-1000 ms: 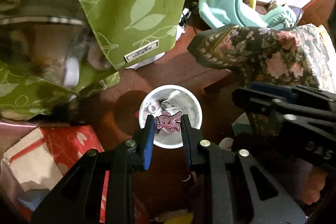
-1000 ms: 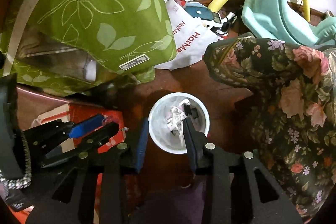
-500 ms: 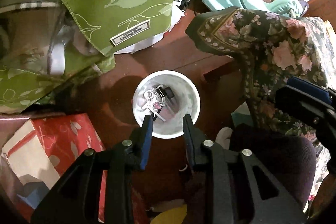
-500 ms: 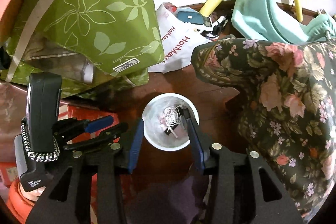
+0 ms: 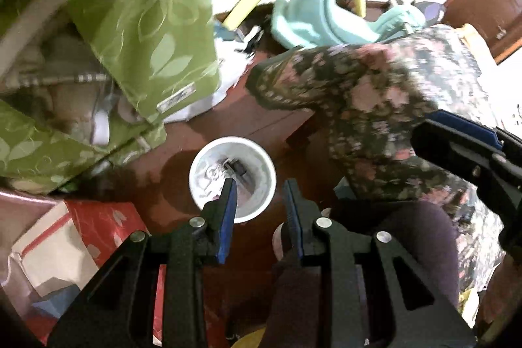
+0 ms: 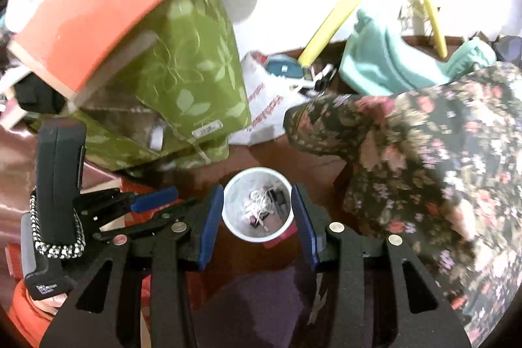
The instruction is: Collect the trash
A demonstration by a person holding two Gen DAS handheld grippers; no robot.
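Below both claws: round white plastic cup (image 6: 257,204) holding tangled scraps; left claw (image 5: 259,194), right claw (image 6: 257,207) apart, empty.

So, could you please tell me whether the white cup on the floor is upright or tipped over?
Upright. Both wrist views look down into the white cup's round open mouth, and small scraps lie at its bottom.

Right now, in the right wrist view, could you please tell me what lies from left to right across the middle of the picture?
Left gripper → green leafy bag → white cup of trash → flowered cloth.
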